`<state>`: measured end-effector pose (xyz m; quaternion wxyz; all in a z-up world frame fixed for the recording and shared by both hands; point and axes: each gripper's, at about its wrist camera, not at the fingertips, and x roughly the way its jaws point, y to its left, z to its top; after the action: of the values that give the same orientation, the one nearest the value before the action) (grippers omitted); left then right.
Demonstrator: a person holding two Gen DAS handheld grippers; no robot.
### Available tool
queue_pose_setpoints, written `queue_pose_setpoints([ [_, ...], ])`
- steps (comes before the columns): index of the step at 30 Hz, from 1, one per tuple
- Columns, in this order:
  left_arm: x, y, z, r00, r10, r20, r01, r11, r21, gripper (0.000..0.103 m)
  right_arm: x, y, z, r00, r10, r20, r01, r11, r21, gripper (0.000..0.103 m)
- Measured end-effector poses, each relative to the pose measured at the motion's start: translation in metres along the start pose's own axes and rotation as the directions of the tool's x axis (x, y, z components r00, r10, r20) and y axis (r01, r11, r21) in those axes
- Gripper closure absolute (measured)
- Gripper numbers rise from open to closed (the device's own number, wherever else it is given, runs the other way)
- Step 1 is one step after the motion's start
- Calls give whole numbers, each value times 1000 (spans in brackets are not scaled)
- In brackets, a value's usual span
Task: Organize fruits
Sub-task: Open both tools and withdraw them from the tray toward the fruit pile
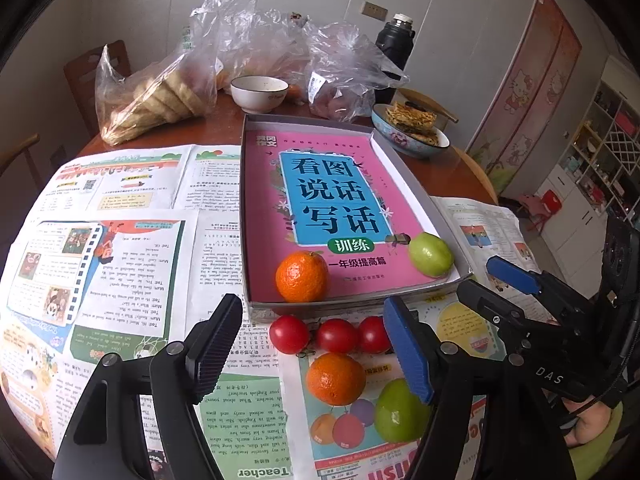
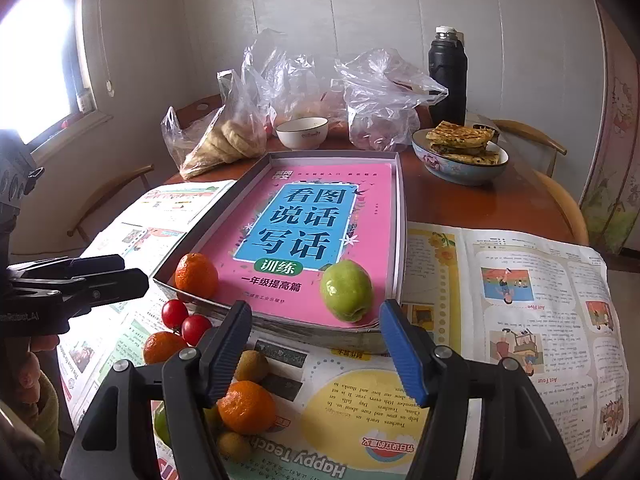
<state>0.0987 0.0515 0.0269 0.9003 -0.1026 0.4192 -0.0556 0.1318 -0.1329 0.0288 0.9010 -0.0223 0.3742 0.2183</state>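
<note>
A shallow grey box lid (image 1: 420, 196) (image 2: 401, 216) holds a pink book. On the book lie an orange (image 1: 302, 277) (image 2: 196, 275) at the near left and a green fruit (image 1: 430, 255) (image 2: 346, 290) at the near right. In front of the box, on newspaper, lie three cherry tomatoes (image 1: 336, 335) (image 2: 186, 322), an orange (image 1: 335, 378) (image 2: 246, 407), another orange (image 2: 163, 347), a green fruit (image 1: 398, 411) and small brown kiwis (image 2: 251, 366). My left gripper (image 1: 312, 354) is open above the loose fruit. My right gripper (image 2: 314, 354) is open and empty, just short of the box; it also shows in the left wrist view (image 1: 490, 280).
Newspaper sheets (image 1: 120, 248) (image 2: 520, 300) cover the near table. At the back stand a white bowl (image 1: 259, 93) (image 2: 302, 132), plastic bags of food (image 1: 156, 92) (image 2: 384, 104), a patterned bowl of flatbread (image 1: 412, 130) (image 2: 460, 152) and a black flask (image 1: 394, 46) (image 2: 448, 76). Wooden chairs ring the table.
</note>
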Motion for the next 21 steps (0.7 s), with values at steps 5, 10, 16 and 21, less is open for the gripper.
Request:
queue_pose_setpoints([
  [5, -2, 2, -4, 1000, 17, -5, -17, 1000, -9, 27, -3, 4, -1, 1000, 14, 0, -14, 1000, -8, 34],
  [10, -4, 1, -7, 1000, 19, -12, -20, 1000, -7, 27, -4, 8, -3, 1000, 25, -11, -25, 1000, -17, 33],
  [16, -8, -2, -10, 1000, 14, -15, -14, 1000, 8, 27, -8, 11, -5, 999, 32, -13, -32, 999, -21, 33],
  [21, -10, -9, -15, 1000, 1, -28, -1, 999, 32, 27, -11, 9, -8, 999, 39, -26, -39, 999, -20, 33],
])
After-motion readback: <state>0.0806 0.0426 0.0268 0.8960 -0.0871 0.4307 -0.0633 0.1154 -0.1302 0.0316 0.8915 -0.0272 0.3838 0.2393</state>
